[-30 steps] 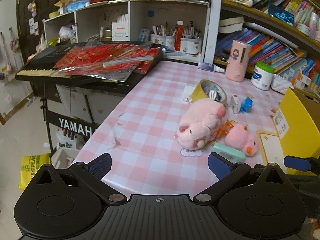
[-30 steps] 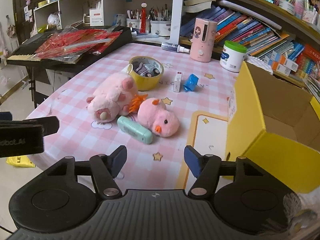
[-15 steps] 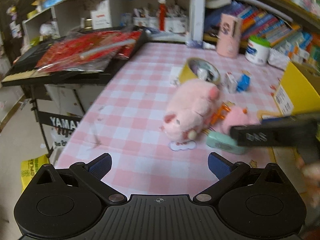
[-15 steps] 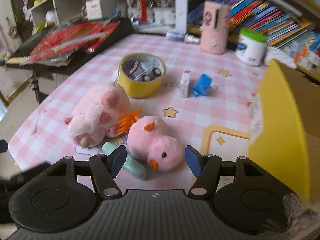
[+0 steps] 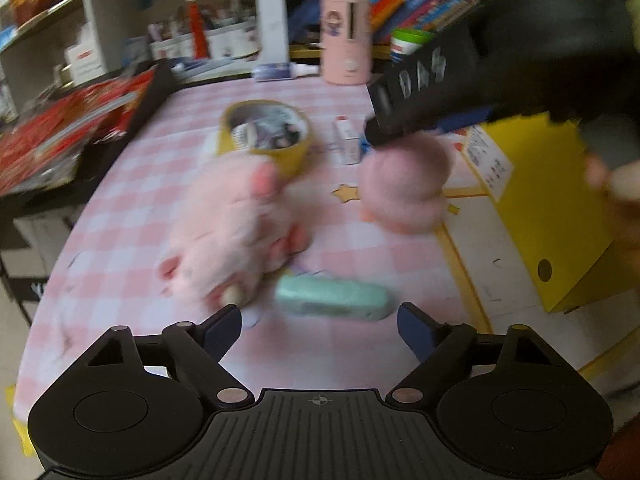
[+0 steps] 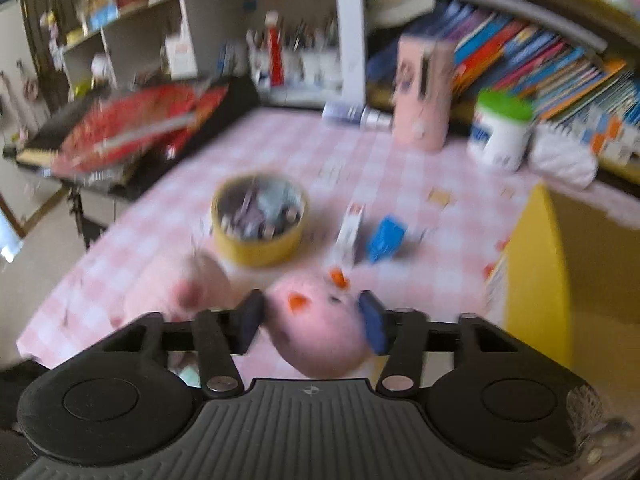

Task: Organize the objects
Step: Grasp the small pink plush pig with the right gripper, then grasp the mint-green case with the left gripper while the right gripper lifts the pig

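Note:
My right gripper [image 6: 312, 322] is shut on the small pink chick plush [image 6: 318, 320] and holds it above the table; the plush [image 5: 404, 184] also hangs under that gripper in the left wrist view. My left gripper [image 5: 320, 326] is open and empty, just short of a mint green case [image 5: 334, 296]. A larger pink plush [image 5: 228, 232] lies left of the case and shows too in the right wrist view [image 6: 176, 292]. The open yellow box [image 5: 540, 200] stands at the right.
A yellow tape roll [image 6: 258, 220] filled with small items, a small white carton [image 6: 350, 228] and a blue packet [image 6: 386, 238] lie behind the plushes. A pink canister [image 6: 424, 92] and a white green-lidded jar [image 6: 500, 132] stand by the bookshelf. A keyboard with red bags [image 5: 60, 128] borders the left.
My right gripper closed on the chick plush and lifted it off the table. My left gripper moved forward and right, closer to the mint case.

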`<state>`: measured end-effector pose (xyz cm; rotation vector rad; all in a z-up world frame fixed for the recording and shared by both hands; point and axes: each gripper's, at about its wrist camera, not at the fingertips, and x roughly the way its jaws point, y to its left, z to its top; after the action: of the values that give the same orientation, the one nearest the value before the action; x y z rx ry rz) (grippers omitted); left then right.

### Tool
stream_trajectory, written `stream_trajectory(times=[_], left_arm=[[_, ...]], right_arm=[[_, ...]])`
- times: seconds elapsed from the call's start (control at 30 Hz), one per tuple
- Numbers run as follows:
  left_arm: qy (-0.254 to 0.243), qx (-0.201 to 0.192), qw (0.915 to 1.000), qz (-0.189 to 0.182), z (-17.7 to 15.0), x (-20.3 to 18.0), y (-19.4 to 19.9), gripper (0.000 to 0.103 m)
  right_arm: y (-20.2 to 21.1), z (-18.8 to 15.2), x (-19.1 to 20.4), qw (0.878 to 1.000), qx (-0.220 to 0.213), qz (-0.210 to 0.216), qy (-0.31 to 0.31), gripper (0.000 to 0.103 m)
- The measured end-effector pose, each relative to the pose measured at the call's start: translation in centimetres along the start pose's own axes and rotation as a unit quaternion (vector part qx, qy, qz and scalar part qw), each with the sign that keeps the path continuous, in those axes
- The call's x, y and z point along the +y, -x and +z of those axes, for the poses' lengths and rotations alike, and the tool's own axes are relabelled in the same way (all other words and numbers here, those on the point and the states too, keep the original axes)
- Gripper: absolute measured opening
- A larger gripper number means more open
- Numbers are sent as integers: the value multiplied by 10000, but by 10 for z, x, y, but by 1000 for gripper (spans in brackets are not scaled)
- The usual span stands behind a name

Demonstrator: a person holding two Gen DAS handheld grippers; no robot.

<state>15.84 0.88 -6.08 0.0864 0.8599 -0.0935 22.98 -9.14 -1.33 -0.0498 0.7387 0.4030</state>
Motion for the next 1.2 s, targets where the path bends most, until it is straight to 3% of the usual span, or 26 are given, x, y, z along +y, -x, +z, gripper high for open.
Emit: stream_trajectory(times=[0.07, 0.17, 0.23, 0.27, 0.33, 0.4, 0.53, 0.73, 0.9, 0.97, 1.03, 1.2], left_arm=[[-114, 37, 9999, -8, 3, -5, -10, 86], [-174, 183, 9997, -64, 6, -8, -24, 86], [-101, 183, 9997, -130, 6, -6, -28, 77], [-34, 169, 9997, -168, 7, -5, -28, 73], [-49, 142, 9998, -123, 8, -5, -27, 69], [24, 137, 9998, -136, 7, -2, -24, 69], [121, 89, 9997, -212, 2, 4, -13, 69], [266, 90, 9994, -198, -4, 14, -2, 69], [423, 77, 9989, -195, -8, 23, 6, 69], [438, 33, 9988, -210, -9, 24, 9, 69], [461, -16, 9987, -217, -11, 25, 14, 69], [518, -149, 9983, -217, -14, 31, 26, 69]], right_arm=[[7, 0, -3, 9999, -119, 22, -36, 36], [-1, -3, -3, 9998, 131, -46, 145, 34], [-7, -8, -2, 9992, 341, -83, 214, 35], [-7, -11, -2, 9989, 405, -105, 222, 38], [-5, -16, -3, 9989, 372, -174, 205, 67], [-6, -16, -3, 9991, 260, -286, 197, 78], [-23, -10, -1, 9982, 290, -508, 146, 87], [-68, -3, -12, 9896, 504, -1217, -575, 87], [-98, 3, -32, 9807, 493, -1189, -1469, 87], [-104, 4, -39, 9786, 477, -1087, -1682, 82], [-104, 4, -41, 9796, 443, -1126, -1603, 58], [-76, -1, -35, 9864, 428, -836, -1350, 55]])
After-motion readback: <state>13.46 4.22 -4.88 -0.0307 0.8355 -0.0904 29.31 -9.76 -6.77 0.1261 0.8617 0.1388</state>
